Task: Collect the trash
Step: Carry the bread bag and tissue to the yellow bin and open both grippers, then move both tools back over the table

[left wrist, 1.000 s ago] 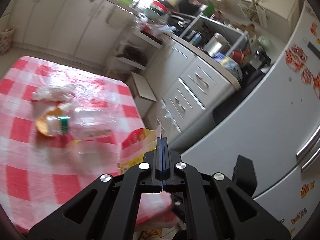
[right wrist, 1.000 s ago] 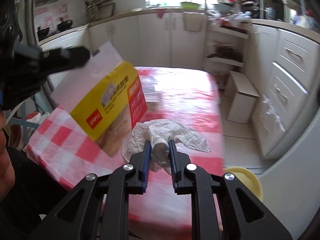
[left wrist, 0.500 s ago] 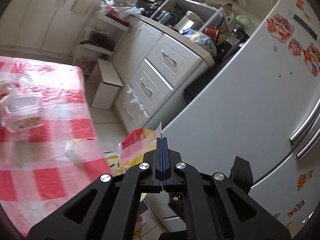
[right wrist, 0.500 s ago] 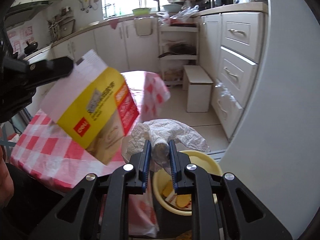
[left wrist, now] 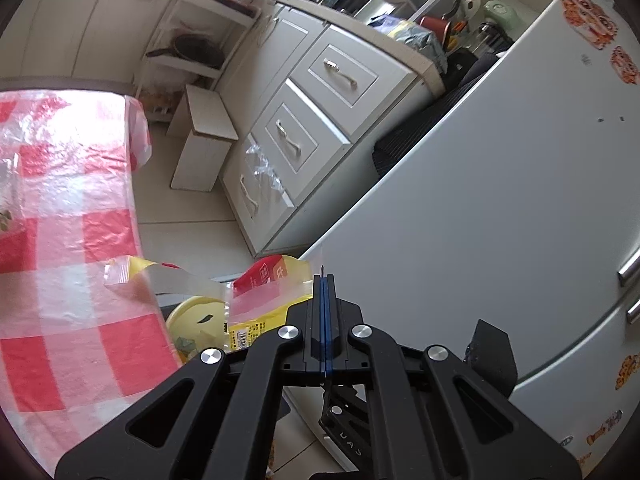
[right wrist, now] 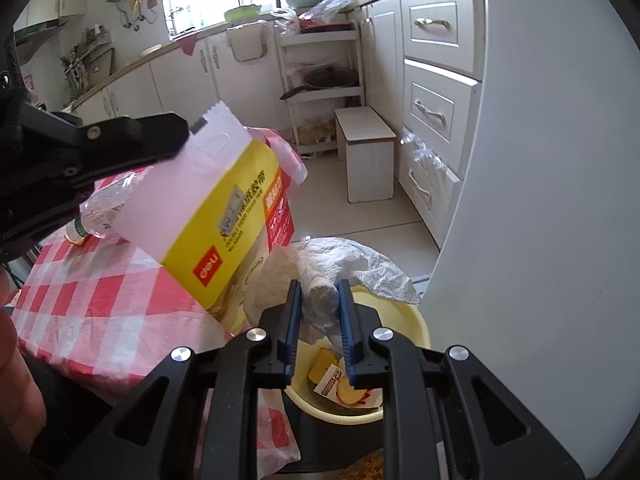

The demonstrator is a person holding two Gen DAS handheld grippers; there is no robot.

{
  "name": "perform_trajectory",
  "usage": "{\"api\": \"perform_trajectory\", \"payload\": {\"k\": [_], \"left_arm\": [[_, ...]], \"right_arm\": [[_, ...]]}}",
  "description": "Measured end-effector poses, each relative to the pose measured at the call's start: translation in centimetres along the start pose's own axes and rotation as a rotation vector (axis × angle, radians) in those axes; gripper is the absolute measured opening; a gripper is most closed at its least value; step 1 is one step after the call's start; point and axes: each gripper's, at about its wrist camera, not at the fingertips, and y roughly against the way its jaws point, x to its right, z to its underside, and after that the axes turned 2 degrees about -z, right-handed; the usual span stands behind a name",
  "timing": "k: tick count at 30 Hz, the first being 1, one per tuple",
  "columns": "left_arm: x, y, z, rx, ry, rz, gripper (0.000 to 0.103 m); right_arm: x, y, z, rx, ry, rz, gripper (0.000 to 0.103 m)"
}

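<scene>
Trash rides in both my claws: right gripper point(right wrist: 317, 312) clenching crumpled white paper towel point(right wrist: 340, 264), left gripper point(left wrist: 325, 292) pinching yellow plastic bag point(right wrist: 216, 216), both lower-centre above the yellow basin point(right wrist: 404, 316) for dropping.

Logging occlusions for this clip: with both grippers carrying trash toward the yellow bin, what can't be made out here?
- Yellow bin: right wrist view, the paper towel and right gripper cover most of its contents.
- Yellow bag: its lower end sits behind the towel; left wrist view shows it only partly, behind the left gripper.
- Plastic bottle: mostly hidden by the bag.
- Fridge magnets: too small to read.
</scene>
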Motion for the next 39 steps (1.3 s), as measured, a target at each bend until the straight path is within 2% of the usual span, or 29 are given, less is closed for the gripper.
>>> {"api": "perform_trajectory", "payload": {"k": [7, 8, 9, 10, 15, 21, 28, 34, 39], "left_arm": [[-1.7, -3.6, -0.1, -0.035, 0.061, -0.032, 0.000], [-1.8, -4.2, -0.2, -0.041, 0.069, -0.042, 0.000], [-2.1, -4.8, -0.1, -0.051, 0.079, -0.056, 0.000], [-2.2, -5.2, 0.0, -0.058, 0.087, -0.063, 0.000], [-3.2, -6.2, 0.4, -0.087, 0.121, -0.086, 0.004], [-3.9, -5.0, 0.0, -0.071, 0.146, -0.094, 0.012], [-5.7, -2.7, -0.7, -0.026, 0.192, -0.106, 0.016], [-6.0, -1.2, -0.9, -0.010, 0.183, -0.126, 0.019], [-6.4, 0.6, -1.1, 0.012, 0.162, -0.166, 0.032]], "right_arm": [[1.0, -1.4, 0.0, -0.023, -0.034, 0.007, 0.020], [1.1, -1.7, 0.0, -0.029, -0.033, 0.012, 0.022], [1.0, -1.9, 0.1, -0.037, -0.033, 0.021, 0.032], [1.0, -2.1, 0.1, -0.049, -0.032, 0.029, 0.035], [1.5, -2.4, 0.1, -0.052, -0.040, 0.047, 0.037], [1.6, -1.9, 0.1, -0.039, -0.038, 0.053, 0.042], [1.4, -1.2, 0.1, -0.021, -0.039, 0.040, 0.044], [0.1, -0.8, -0.1, -0.010, -0.011, 0.030, 0.047], [-1.4, -0.3, -0.7, 0.008, 0.023, 0.015, 0.051]]}}
